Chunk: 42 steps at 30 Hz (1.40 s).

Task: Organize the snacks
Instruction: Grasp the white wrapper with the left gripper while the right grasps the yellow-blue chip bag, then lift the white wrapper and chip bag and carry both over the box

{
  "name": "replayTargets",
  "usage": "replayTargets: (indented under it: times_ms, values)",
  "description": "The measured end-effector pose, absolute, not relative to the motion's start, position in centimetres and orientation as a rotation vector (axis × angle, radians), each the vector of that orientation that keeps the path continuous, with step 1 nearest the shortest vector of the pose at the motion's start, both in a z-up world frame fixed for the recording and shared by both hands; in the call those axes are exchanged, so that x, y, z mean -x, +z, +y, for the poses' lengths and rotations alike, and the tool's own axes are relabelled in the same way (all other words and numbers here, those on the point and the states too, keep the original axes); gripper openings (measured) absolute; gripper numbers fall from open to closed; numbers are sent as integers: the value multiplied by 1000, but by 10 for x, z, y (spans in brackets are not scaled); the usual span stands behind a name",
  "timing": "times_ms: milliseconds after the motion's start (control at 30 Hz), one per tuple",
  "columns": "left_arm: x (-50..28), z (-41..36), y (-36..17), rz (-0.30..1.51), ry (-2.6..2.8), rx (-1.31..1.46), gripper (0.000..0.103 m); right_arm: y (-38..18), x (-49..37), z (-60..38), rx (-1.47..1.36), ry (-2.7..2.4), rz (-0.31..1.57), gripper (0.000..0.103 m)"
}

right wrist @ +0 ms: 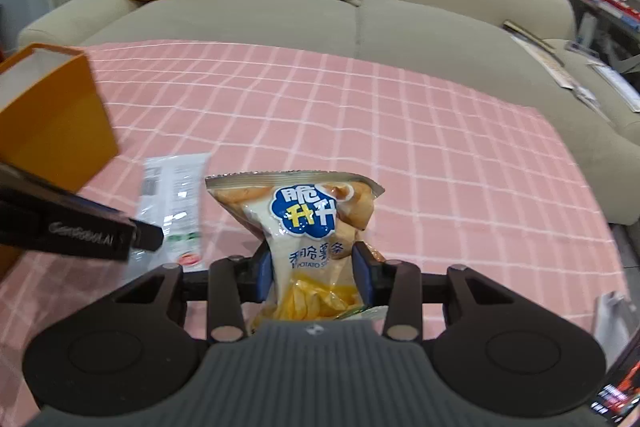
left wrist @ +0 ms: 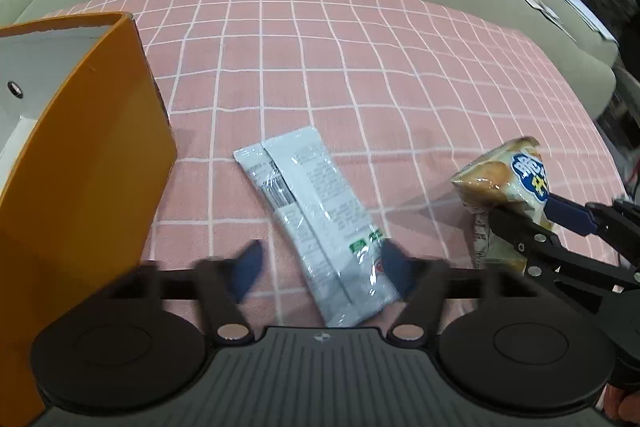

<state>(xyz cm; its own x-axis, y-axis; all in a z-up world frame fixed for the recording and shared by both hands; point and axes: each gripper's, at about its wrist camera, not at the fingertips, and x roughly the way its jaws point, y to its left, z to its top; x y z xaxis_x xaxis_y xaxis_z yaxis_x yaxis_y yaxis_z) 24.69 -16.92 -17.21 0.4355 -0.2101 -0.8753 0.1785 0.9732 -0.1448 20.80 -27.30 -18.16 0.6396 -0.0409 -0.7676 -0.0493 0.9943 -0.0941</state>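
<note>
Pink-checked surface [right wrist: 400,147] before a sofa: right tool [right wrist: 314,269] grips a potato-stick bag [right wrist: 308,227]; left tool [left wrist: 320,265], open, straddles the silver packet [left wrist: 316,219]. Next, likely, the orange box [left wrist: 80,147] at left.

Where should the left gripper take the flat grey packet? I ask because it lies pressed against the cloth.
Best guess: grip the grey packet across its narrow width, at the near end, which already lies between the open fingers of the left gripper. It lies flat and long, slanting away over the pink cloth, so come down from above. The right gripper is busy holding the chip bag.
</note>
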Motion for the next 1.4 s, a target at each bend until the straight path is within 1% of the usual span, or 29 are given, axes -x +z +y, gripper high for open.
replayTargets:
  times_ms: [133, 200, 267, 333, 433, 500, 533, 567, 600, 667, 700, 800, 833, 900, 933, 967, 1400]
  values:
    - [-257, -176, -177, 1126, -195, 66, 85, -186, -218, -280, 88, 40, 897, 41]
    - [-263, -179, -181, 1135, -177, 74, 86, -185, -218, -285, 60, 83, 892, 50]
    - [-269, -183, -184, 1136, -157, 68, 87, -184, -216, -290, 41, 114, 868, 64]
    - [-272, -185, -185, 1128, -146, 57, 88, -183, -216, -295, 10, 150, 856, 69]
    - [-279, -192, -187, 1127, -142, 44, 89, -181, -218, -306, -54, 173, 845, 73]
    - [-282, -197, -187, 1132, -139, 19, 88, -179, -220, -314, -94, 172, 836, 73]
    - [-283, -199, -188, 1131, -138, 3, 86, -178, -220, -318, -114, 168, 830, 73]
    - [-284, -200, -188, 1127, -134, -14, 76, -177, -221, -321, -132, 161, 828, 72]
    - [-284, -201, -188, 1121, -133, -31, 71, -176, -222, -324, -147, 156, 831, 71]
    - [-282, -203, -188, 1115, -150, -55, 68, -177, -221, -327, -161, 152, 835, 66]
    - [-283, -203, -188, 1113, -158, -66, 66, -178, -220, -328, -166, 151, 839, 66]
    - [-280, -199, -187, 1116, -184, -69, 63, -186, -218, -327, -179, 151, 868, 64]
    - [-280, -199, -188, 1120, -194, -69, 63, -189, -218, -326, -185, 149, 881, 62]
    - [-272, -195, -186, 1124, -211, -77, 62, -194, -217, -322, -193, 145, 901, 53]
    - [-267, -192, -185, 1126, -216, -82, 61, -196, -216, -320, -181, 133, 907, 43]
    - [-262, -189, -184, 1130, -219, -83, 61, -196, -215, -318, -177, 126, 908, 41]
    - [-175, -153, -167, 1119, -263, -54, 59, -179, -182, -289, -154, 84, 907, 37]
